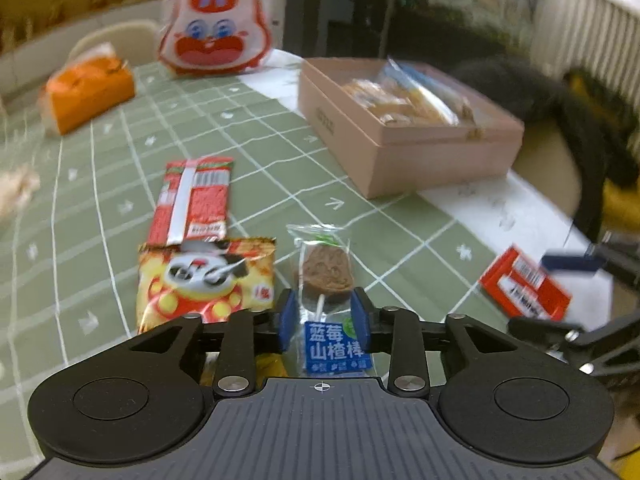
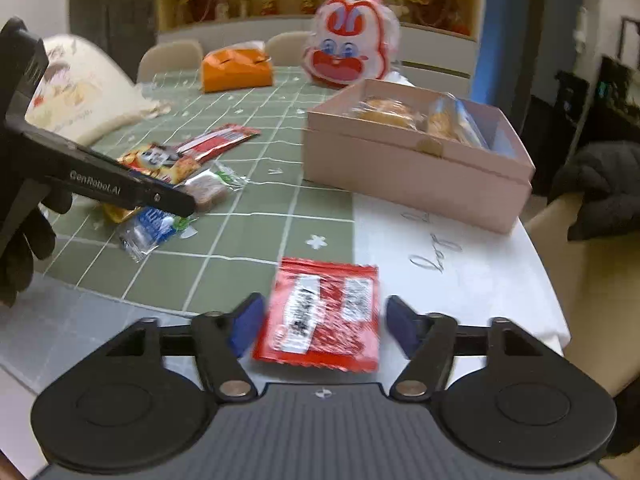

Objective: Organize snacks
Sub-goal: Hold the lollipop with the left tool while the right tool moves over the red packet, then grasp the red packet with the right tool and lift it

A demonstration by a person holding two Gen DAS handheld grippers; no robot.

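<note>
A clear lollipop packet [image 1: 326, 280] with a brown disc and a blue label lies on the green checked cloth between the blue pads of my left gripper [image 1: 324, 314], which stands open around it. In the right wrist view that packet [image 2: 160, 224] rests flat under the left gripper's black fingers [image 2: 132, 192]. A red foil packet [image 2: 324, 316] lies on the white table edge between the pads of my right gripper [image 2: 324, 328], open with a small gap at each side. The pink box [image 1: 400, 152] holds several wrapped snacks.
A panda-print packet [image 1: 204, 280] and a long red packet [image 1: 196, 200] lie left of the lollipop. An orange bag [image 1: 88, 92] and a rabbit-face bag [image 1: 216, 24] stand at the far side. A dark garment [image 2: 600, 184] lies on a chair at the right. A black-gloved hand [image 2: 20, 256] holds the left gripper.
</note>
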